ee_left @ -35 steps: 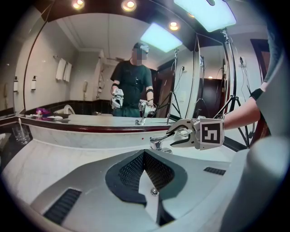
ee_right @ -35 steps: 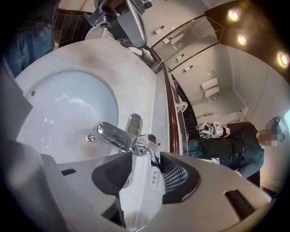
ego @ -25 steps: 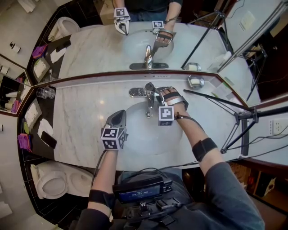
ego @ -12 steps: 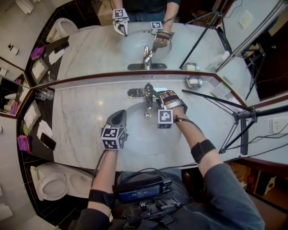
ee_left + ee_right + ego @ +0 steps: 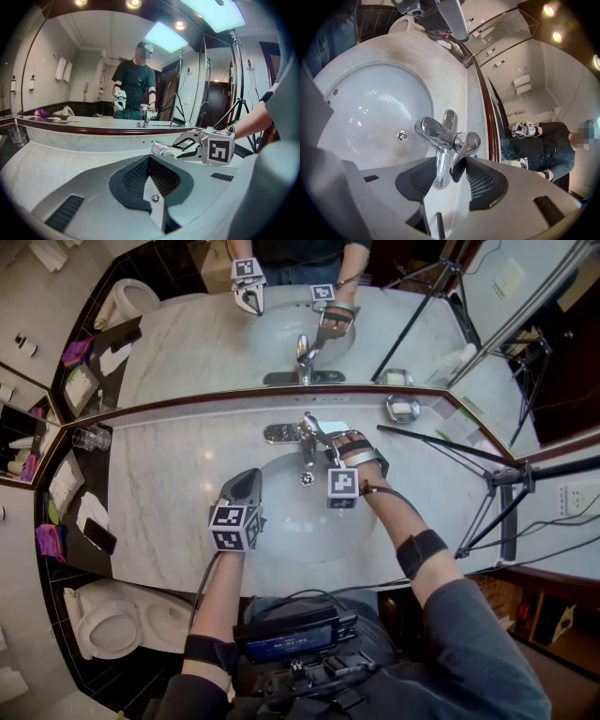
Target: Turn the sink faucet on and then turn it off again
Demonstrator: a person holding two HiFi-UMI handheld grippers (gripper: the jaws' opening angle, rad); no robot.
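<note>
Mirror [image 5: 216,334]: it closes off your 12 o'clock side, meeting the counter along a dark red strip.
Counter [image 5: 169,493]: pale marble, with its widest bare stretch from 8 to 10 o'clock of the basin. The near edge is at your 6 o'clock.
Basin [image 5: 281,517]: a white oval sunk in the middle of the counter; its bowl is bare apart from the drain.
Tripod [image 5: 497,484]: its black legs stand at 3 o'clock, and one reaches onto the counter's right end.
Tray [image 5: 70,479]: dark, at 9 o'clock past the counter's left end, with small packets on it.
Right gripper [image 5: 450,164]: your jaws stand apart with the lever between them, closer to the right pad.
Left gripper [image 5: 150,161]: your jaws are together with nothing in them, above the basin's 8 o'clock rim.
Faucet [image 5: 436,133]: chrome, at the basin's 12 o'clock, with the spout over the bowl.
Lever [image 5: 464,150]: it slants up from the faucet top into your right jaws.
Soap dish [image 5: 403,409]: at 2 o'clock against the mirror, with something pale inside.
Glass [image 5: 91,437]: at 10 o'clock, in the far left corner.
Drain [image 5: 307,479]: just below the spout.
</note>
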